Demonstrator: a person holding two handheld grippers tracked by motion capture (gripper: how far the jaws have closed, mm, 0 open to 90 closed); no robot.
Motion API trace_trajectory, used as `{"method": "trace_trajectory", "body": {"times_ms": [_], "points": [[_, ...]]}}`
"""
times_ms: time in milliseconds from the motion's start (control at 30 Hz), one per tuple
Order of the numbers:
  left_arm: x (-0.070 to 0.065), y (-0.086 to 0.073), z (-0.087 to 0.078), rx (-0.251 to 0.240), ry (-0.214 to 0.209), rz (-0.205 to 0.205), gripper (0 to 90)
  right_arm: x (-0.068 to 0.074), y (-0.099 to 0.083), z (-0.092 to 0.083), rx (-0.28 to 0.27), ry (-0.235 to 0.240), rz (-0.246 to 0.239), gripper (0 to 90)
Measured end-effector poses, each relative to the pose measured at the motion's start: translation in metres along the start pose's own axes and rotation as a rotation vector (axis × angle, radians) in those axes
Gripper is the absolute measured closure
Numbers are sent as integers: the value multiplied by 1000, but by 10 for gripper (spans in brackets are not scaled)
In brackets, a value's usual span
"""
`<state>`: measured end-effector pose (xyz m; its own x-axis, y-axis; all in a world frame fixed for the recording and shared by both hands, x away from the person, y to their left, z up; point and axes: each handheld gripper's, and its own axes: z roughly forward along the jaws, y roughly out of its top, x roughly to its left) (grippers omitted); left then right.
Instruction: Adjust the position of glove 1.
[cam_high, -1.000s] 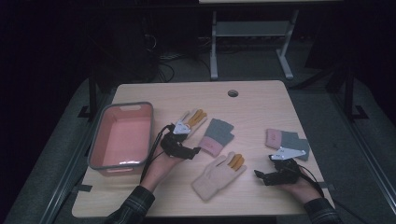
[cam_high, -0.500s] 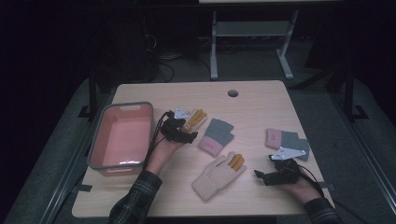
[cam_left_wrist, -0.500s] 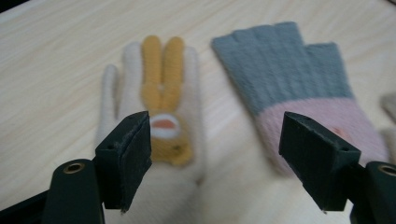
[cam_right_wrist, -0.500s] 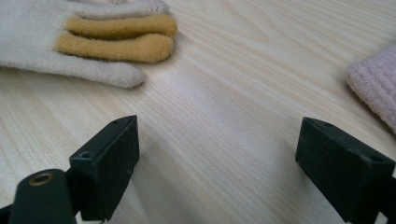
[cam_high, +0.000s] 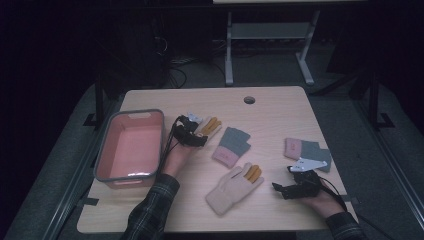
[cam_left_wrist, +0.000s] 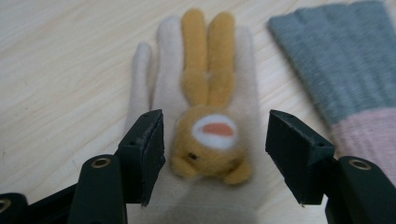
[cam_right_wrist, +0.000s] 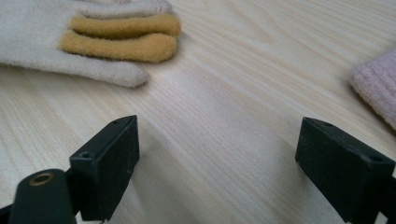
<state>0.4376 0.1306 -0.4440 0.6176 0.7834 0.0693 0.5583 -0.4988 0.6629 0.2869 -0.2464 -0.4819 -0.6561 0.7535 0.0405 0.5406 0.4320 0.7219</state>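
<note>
Since a second earlier my left gripper (cam_left_wrist: 215, 156) had moved toward twelve o'clock over the cream knitted glove with an orange plush rabbit (cam_left_wrist: 208, 126), jaws narrowing astride it but not yet pinching, so pickup looked imminent.

The rabbit glove's (cam_left_wrist: 205, 116) cuff ran off the bottom edge behind the fingers (cam_left_wrist: 144, 154), and the grey-pink glove (cam_left_wrist: 345, 79) got cropped right (blurry too).
</note>
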Motion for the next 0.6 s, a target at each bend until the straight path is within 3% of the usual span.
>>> {"method": "trace_trajectory", "body": {"times_ms": [100,233,267,333,367,600], "points": [[1,-2,8,2,7,-26,385,0,0,0,1,2,-2,131],[2,-5,15,42,11,0,450,0,0,0,0,3,-6,131],[1,-7,17,42,2,-18,472,0,0,0,0,3,-5,131],[4,-8,17,30,-11,-38,490,0,0,0,0,3,-6,131],[4,-8,17,30,-11,-36,542,0,0,0,0,4,-7,131],[4,-6,15,34,-11,-46,609,0,0,0,0,4,-7,131]]}}
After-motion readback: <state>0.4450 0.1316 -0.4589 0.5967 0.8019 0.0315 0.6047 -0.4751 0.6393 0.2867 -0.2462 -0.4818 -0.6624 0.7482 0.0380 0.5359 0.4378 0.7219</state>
